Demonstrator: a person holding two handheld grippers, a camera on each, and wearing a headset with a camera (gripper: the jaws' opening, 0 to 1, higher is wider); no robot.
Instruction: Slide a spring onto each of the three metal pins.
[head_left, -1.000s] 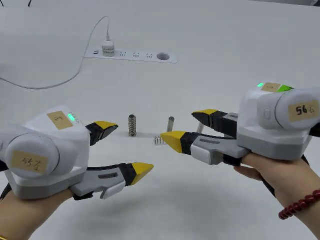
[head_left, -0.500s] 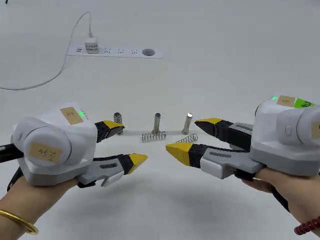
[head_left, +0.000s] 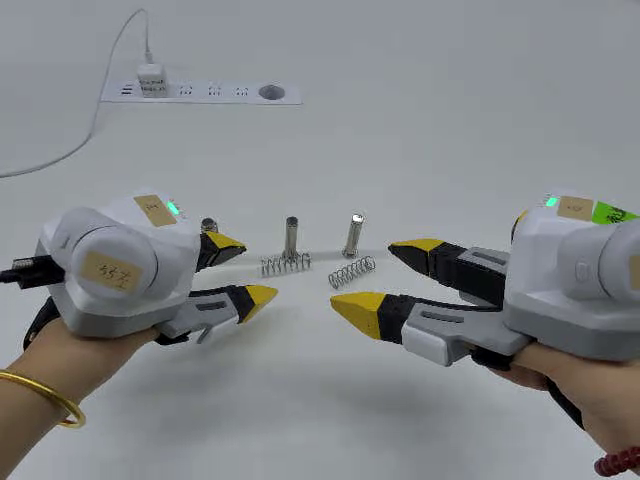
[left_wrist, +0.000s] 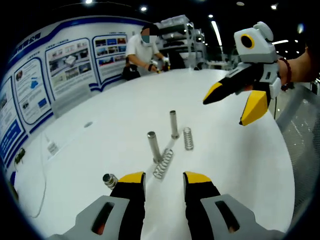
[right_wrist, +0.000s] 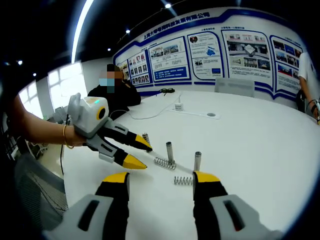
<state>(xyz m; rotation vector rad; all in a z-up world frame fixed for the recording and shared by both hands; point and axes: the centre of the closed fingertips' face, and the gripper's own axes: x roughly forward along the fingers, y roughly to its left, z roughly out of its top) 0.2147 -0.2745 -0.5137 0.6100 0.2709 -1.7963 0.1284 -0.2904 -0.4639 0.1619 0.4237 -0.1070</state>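
The white worktop (head_left: 420, 120) carries everything. The row of pins stands well in from its edges, and a power strip (head_left: 200, 92) lies farther toward the far edge, on the left.

The left tool (head_left: 242, 268) is released and holds nothing, its jaws parted and aimed at the left end of the row. The right tool (head_left: 378, 275) is likewise spread wide and empty, pointing in from the right edge's side.

The left pin (head_left: 209, 226) is half hidden behind the left tool. From the left gripper view it seems to carry a coil already, though that is hard to confirm. The middle pin (head_left: 291, 234) and right pin (head_left: 354, 232) stand upright and bare.

One loose spring (head_left: 285, 264) lies flat, touching or just beside the middle pin's foot. The other spring (head_left: 351, 271) lies just beside the right pin, on its near side.

I judge the task about a third done, with the second spring's pick-up in hand. The next move calls for pinching a flat spring lightly at one end, tipping it upright, and lining its bore over a pin top before lowering it.
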